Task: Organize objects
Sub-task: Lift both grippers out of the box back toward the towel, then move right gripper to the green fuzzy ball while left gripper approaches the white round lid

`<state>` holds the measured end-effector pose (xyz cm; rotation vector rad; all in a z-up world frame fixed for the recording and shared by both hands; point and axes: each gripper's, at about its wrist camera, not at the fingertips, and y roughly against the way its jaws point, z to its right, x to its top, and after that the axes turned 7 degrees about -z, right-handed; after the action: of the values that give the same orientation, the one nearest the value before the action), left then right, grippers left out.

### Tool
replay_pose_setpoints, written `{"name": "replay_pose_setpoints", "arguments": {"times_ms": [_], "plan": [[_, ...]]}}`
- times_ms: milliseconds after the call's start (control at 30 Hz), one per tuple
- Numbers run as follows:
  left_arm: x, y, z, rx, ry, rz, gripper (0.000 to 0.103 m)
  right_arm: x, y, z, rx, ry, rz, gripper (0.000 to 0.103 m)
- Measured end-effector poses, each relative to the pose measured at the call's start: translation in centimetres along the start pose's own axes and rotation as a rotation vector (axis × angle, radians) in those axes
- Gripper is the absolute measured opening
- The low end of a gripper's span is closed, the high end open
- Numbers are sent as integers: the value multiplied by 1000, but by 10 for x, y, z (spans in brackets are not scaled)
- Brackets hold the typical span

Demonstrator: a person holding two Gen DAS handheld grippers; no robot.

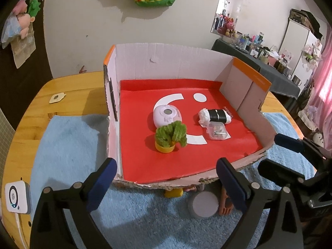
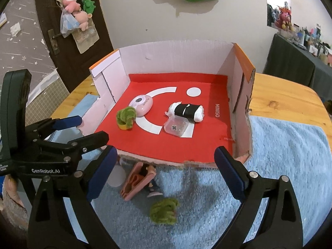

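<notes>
An open cardboard box (image 1: 166, 62) (image 2: 176, 58) with a red liner stands on a blue towel (image 1: 68, 145) (image 2: 280, 166). Inside lie a pink-white oval device (image 1: 167, 116) (image 2: 142, 103), a green fuzzy plant in a yellow pot (image 1: 170, 137) (image 2: 126, 117), a white roll with a black band (image 1: 215, 115) (image 2: 187, 111) and a clear plastic case (image 1: 217, 132) (image 2: 176, 126). In front of the box, on the towel, lie a second green fuzzy plant (image 2: 165, 210), a pink clip with a small figure (image 2: 138, 180) and a round white disc (image 1: 204, 205). My left gripper (image 1: 166, 166) (image 2: 87, 129) and right gripper (image 2: 166, 153) (image 1: 278, 154) hover open and empty at the box's front edge.
The towel covers a wooden table (image 1: 41, 91) (image 2: 280, 95). A white square device (image 1: 17, 197) sits at its left edge, and a small wooden tag (image 1: 57, 98) lies farther back. A dark cluttered table (image 1: 269, 68) stands at the right, and a door (image 2: 62, 47) with plush toys at the left.
</notes>
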<state>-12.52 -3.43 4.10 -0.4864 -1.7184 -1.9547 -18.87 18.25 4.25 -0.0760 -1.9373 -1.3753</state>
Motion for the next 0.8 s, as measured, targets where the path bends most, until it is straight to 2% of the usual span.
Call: {"name": "replay_pose_setpoints", "arguments": {"times_ms": [800], "plan": [[-21,9,7,-11,-7,8,98,-26,3,-3,-11,1,-20,96]]}}
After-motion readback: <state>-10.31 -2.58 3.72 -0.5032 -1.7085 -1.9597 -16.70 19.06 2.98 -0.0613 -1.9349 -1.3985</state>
